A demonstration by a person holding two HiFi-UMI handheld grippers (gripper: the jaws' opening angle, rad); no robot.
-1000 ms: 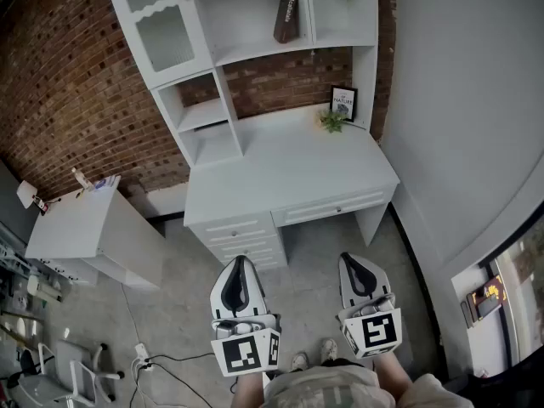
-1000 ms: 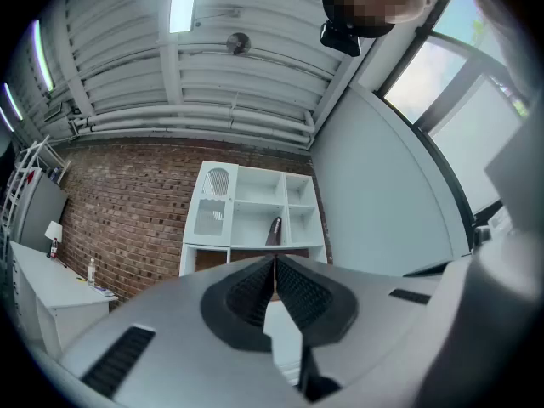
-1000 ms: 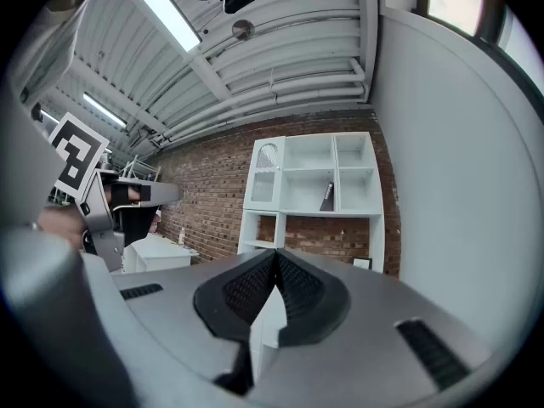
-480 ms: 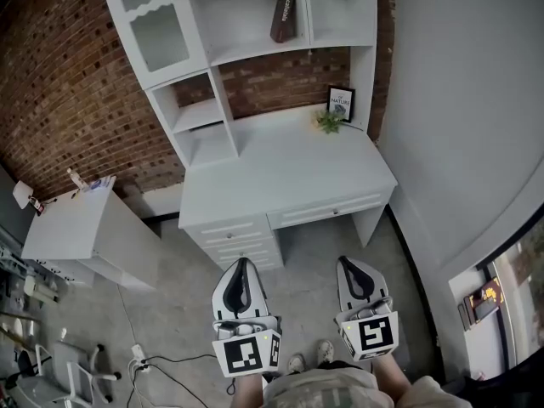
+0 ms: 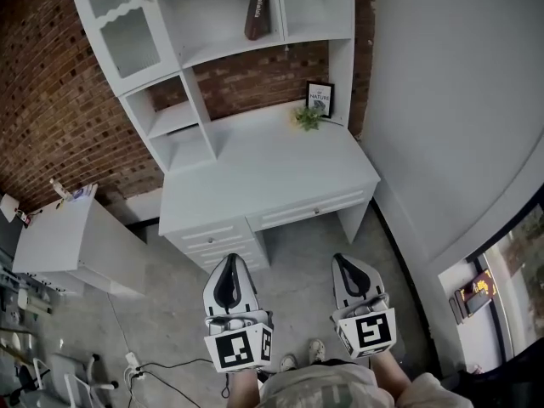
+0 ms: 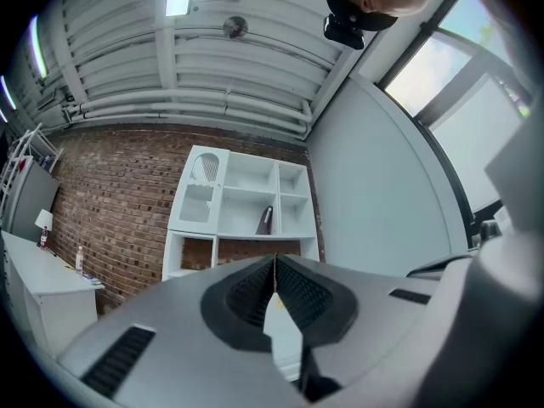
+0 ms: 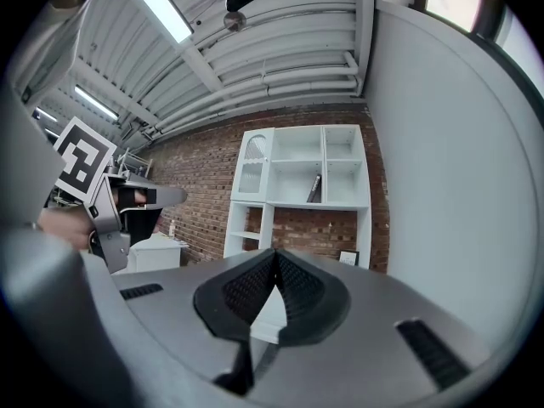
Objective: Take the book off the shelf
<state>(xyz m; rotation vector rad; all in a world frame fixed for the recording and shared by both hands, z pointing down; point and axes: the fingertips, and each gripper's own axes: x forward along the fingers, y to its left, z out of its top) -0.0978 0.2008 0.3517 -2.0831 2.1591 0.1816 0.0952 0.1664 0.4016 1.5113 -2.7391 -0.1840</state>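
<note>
A dark brown book (image 5: 257, 12) leans in the middle upper compartment of the white shelf unit (image 5: 202, 53) above the desk; it also shows as the book (image 6: 266, 220) in the left gripper view and the book (image 7: 315, 189) in the right gripper view. My left gripper (image 5: 229, 265) is shut and empty, held low over the floor in front of the desk. My right gripper (image 5: 348, 263) is beside it, also shut with nothing between its jaws. Both are far from the book.
The white desk (image 5: 263, 177) has drawers at its front, a small plant (image 5: 306, 119) and a framed picture (image 5: 320, 99) at its back right. A second white table (image 5: 59, 232) stands at the left. Brick wall behind, grey wall at right, cables (image 5: 149, 368) on the floor.
The view has shifted: desk and shelf moved left and up in the picture, and both grippers sit slightly left of where they were. The jaws stay shut.
</note>
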